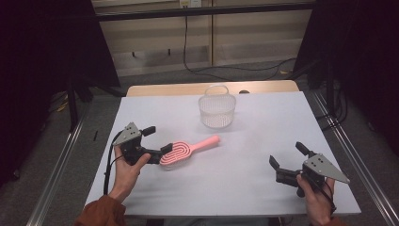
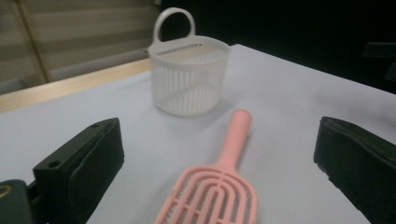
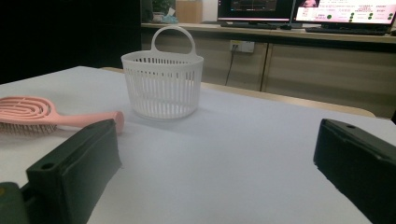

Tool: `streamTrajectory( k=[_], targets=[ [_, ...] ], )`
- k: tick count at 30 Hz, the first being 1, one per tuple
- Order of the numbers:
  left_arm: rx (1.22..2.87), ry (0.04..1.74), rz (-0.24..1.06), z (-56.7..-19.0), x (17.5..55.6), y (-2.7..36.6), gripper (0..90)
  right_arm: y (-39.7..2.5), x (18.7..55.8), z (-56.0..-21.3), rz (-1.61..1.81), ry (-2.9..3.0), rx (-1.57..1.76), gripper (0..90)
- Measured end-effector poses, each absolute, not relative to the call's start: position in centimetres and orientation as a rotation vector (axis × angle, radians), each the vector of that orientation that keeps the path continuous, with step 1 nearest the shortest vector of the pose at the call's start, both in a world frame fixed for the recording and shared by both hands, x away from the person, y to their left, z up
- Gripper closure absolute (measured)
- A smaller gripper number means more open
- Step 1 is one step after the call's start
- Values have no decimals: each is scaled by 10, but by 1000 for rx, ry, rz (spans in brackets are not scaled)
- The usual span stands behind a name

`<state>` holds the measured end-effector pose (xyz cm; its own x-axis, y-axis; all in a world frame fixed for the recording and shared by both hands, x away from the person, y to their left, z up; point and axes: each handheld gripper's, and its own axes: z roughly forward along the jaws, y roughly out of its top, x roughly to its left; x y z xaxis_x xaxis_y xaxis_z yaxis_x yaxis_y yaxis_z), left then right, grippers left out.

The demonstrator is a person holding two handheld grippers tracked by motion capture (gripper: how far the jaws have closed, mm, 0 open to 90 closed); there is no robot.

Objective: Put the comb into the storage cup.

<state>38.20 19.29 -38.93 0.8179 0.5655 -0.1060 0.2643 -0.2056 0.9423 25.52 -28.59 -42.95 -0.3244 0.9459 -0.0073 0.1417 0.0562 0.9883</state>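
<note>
A pink hairbrush [image 1: 188, 149] lies flat on the white table [image 1: 244, 188], handle pointing right and away toward a white slotted basket [image 1: 217, 109] with a loop handle. My left gripper [image 1: 157, 140] is open at the brush's head end. In the left gripper view the brush [image 2: 224, 182] lies between the spread jaws without touching them, and the basket [image 2: 189, 77] stands upright beyond it. My right gripper [image 1: 287, 155] is open at the front right and holds nothing. In the right gripper view the basket [image 3: 162, 84] is ahead and the brush [image 3: 42, 114] is at the left.
A wooden strip [image 1: 188, 88] runs along the table's far edge. Metal rails [image 1: 61, 160] flank the table on both sides, and cables [image 1: 221, 70] lie on the floor behind it. Monitors [image 3: 345, 9] stand on a counter far back.
</note>
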Motion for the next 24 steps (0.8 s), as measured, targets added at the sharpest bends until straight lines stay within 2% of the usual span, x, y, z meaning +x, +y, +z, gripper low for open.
streamTrajectory(
  k=[10, 20, 24],
  targets=[
    [1890, 657, 233, -389, 399, 181, 36, -286, 255, -430, 1351, 1584, 1113, 0],
    [2084, 549, 129, -377, 410, 164, 37, -285, 255, -430, 1350, 1586, 1113, 0],
    [2112, 539, 119, -378, 414, 159, 49, -285, 255, -430, 1357, 1588, 1111, 0]
  ],
)
